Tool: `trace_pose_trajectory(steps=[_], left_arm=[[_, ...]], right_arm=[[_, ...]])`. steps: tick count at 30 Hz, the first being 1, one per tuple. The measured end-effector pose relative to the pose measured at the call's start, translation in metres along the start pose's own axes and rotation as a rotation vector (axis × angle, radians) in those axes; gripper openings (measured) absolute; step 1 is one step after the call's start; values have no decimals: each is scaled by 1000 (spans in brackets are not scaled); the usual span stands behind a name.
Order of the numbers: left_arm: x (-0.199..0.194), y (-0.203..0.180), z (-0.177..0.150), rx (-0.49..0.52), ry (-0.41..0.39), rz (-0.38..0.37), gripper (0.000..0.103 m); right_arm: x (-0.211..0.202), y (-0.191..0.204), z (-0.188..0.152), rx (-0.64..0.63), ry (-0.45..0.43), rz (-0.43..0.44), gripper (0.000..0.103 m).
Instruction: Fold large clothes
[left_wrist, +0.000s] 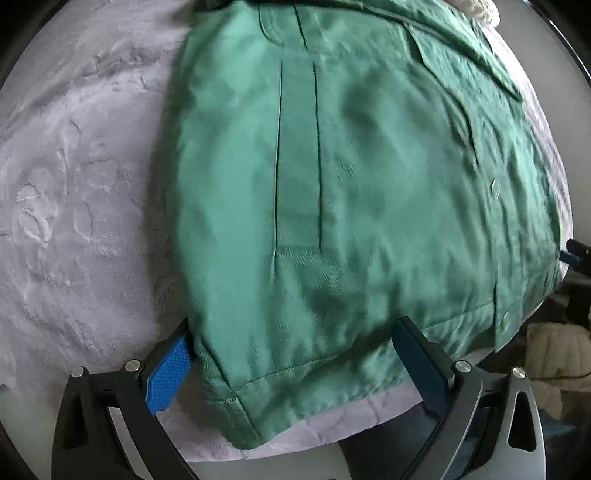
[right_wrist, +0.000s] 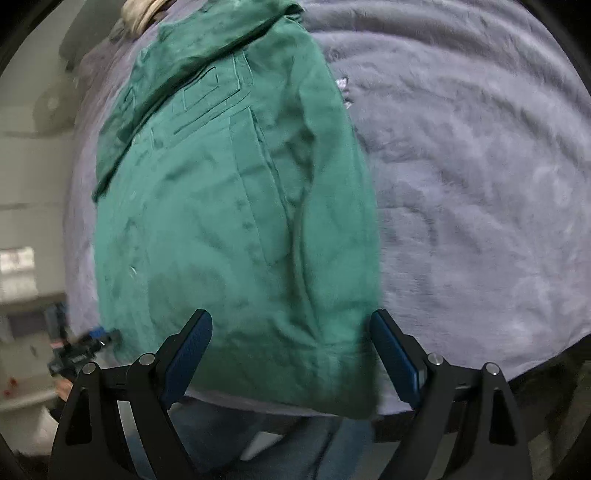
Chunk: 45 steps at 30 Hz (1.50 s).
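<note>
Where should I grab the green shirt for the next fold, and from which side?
Take the green shirt by its stitched hem corners nearest you, coming down from above over the bed edge. Both open grippers, left and right, already straddle that hem, which lies flat on the grey blanket.

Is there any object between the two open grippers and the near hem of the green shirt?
Nothing visible. Left gripper and right gripper hover open above the green shirt's near hem on the grey blanket.

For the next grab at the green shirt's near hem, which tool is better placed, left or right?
Probably the left tool: its open fingers straddle the stitched hem corner of the green shirt on the grey blanket. The right tool, also open, straddles the opposite folded edge, slightly blurred.
</note>
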<state>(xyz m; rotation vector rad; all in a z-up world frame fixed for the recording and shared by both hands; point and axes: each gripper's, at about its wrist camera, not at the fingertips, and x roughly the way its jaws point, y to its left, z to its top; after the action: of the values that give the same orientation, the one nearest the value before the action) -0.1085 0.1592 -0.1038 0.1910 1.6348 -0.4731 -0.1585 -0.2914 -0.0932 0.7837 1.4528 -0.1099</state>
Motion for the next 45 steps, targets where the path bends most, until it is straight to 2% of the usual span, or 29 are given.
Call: trace_pose_trajectory(steps=[2,5,7,9,10,12,13,15,16,18,21,23,25,30,32,35,39,41,44,45], left_arm=[[8,4,1,-29,22,-22,102],[15,8,2,-53,34,-26,102],[14,7,5,-59,32,-25,84],[13,2,14,-49,29,-2,58],[12,2,14,-48,25,-6,50],[10,8,15,-68,26,-29,29],[9,12,15,-85,25,-49,21],[4,23,16,-132,27,-121,12],[0,26,16,-141,25,-148,12],[-14,30,18,-155,7,-213,12],[-51,34,31,-167,-53,-342,12],[-78,37,50,-157,-115,-393,12],[-104,32,69,-155,-169,-431,12],[-159,56,137,-160,-321,-485,12],[-175,62,166,-170,-373,-469,12],[-174,64,223,-195,-435,-373,12],[-161,61,285,-244,-456,-109,12],[-156,63,301,-274,-468,-40,12],[-151,69,302,-281,-456,13,13],[-152,76,294,-289,-437,23,19]], right_arm=[[2,-12,-1,19,15,-12,90],[16,-28,0,90,41,71,90],[21,-26,-2,103,49,154,90],[20,-17,-4,100,48,323,90],[17,-15,-5,96,45,388,90],[17,-14,-7,116,36,455,89],[21,-15,-7,139,43,442,85],[32,-21,-7,210,86,406,47],[35,-23,-7,231,106,404,6],[28,-13,-5,208,88,425,7],[-2,10,5,158,19,563,7],[-19,27,15,139,-30,615,7],[-39,43,33,127,-90,662,7],[-71,77,94,106,-223,755,7],[-75,85,120,94,-237,754,7],[-67,97,174,98,-221,749,7],[-34,102,260,159,-206,732,7],[-6,95,296,234,-191,704,7],[39,69,338,366,-172,637,7],[53,60,347,406,-168,603,7]])
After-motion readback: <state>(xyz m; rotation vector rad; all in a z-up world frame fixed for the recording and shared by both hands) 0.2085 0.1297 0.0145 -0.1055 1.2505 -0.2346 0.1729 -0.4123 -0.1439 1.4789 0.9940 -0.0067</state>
